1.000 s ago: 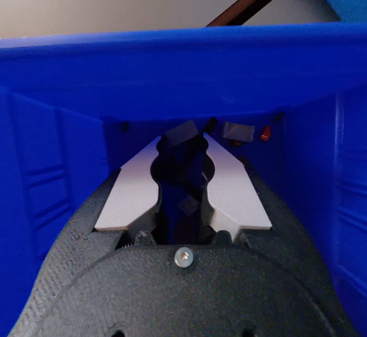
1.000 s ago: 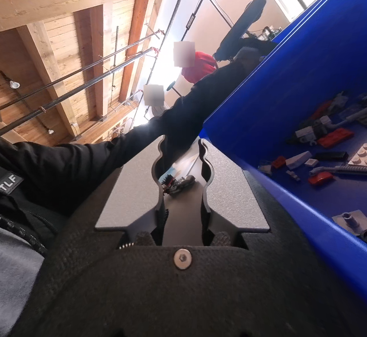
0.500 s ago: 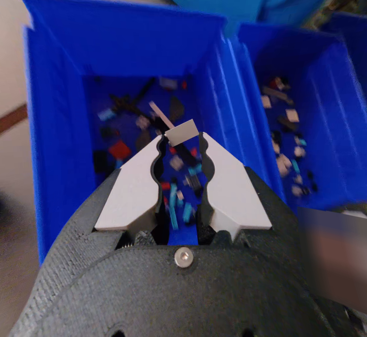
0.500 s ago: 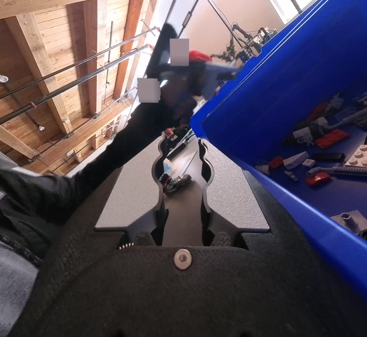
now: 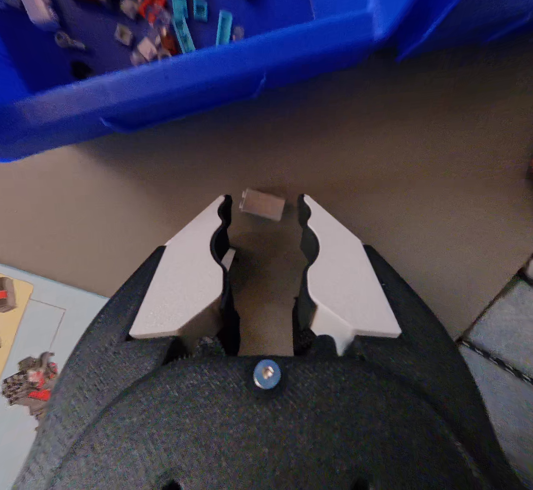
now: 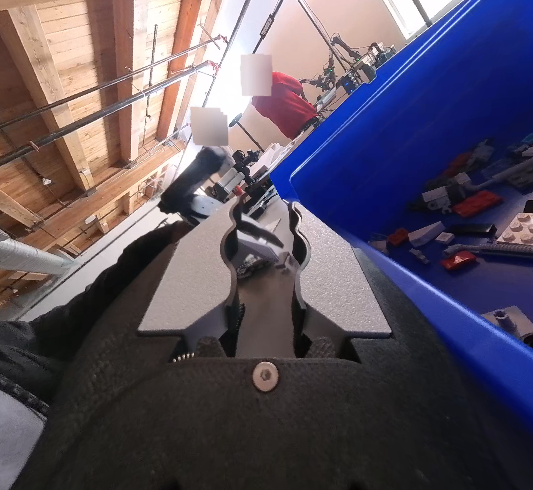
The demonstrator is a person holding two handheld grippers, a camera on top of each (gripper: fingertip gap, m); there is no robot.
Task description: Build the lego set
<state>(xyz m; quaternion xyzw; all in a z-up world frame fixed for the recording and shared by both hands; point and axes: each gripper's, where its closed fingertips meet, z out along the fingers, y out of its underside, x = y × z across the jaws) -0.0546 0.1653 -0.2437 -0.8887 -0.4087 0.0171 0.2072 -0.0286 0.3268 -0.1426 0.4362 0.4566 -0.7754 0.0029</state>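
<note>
- Left wrist view: a brick (image 5: 263, 208) lies on the counter (image 5: 375, 158) between the tips of the left hand-held gripper (image 5: 263, 202), touching neither finger.
- A bin (image 5: 184, 86) stands behind the brick, at 11 o'clock, with loose pieces (image 5: 178, 8) in it.
- A second bin (image 5: 461, 8) sits beside it at 1 o'clock.
- A booklet (image 5: 34, 317) lies at 8 o'clock, a small build (image 5: 28, 381) on it.
- Right wrist view: a bin (image 6: 403, 158) at 3 o'clock of the right hand-held gripper (image 6: 263, 210) holds pieces (image 6: 461, 216).
- Between its tips, farther off, the left hand-held gripper (image 6: 259, 242).
</note>
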